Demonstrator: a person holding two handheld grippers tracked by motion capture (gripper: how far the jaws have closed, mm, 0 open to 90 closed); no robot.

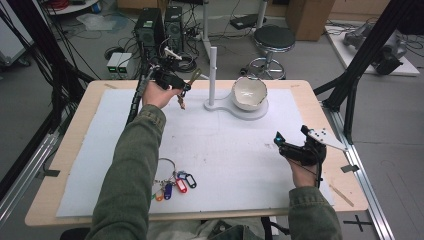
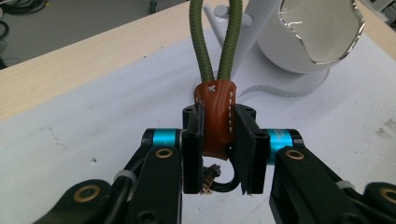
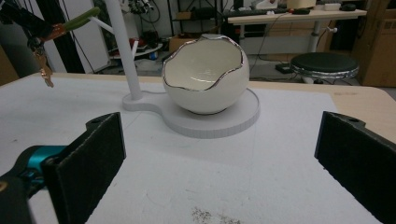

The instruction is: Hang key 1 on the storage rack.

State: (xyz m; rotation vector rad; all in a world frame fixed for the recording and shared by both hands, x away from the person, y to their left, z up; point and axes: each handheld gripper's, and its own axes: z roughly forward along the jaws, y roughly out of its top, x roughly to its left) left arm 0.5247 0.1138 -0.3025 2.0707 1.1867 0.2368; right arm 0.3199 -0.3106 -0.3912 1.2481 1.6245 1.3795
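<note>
My left gripper (image 1: pixel 184 88) is raised over the table's far left part, shut on a keychain (image 1: pixel 187 84). Its jaws pinch the brown leather sleeve (image 2: pixel 215 116), from which a green cord loop (image 2: pixel 215 42) points toward the white post (image 1: pixel 212 74) of a stand. A small key (image 1: pixel 180 102) dangles below the gripper. A white egg-shaped bowl (image 1: pixel 249 93) with a jagged silver rim sits on the stand's round base (image 1: pixel 260 111). My right gripper (image 1: pixel 291 134) rests at the right side, jaws wide open and empty, facing the bowl (image 3: pixel 205 77); its pads (image 3: pixel 100 154) are far apart.
A key ring with several coloured tags (image 1: pixel 174 184) lies near the front edge, beside the left sleeve. A white mat (image 1: pixel 225 160) covers most of the wooden table (image 1: pixel 75 130). Beyond the table stand a stool (image 1: pixel 274 39) and computer towers (image 1: pixel 150 27).
</note>
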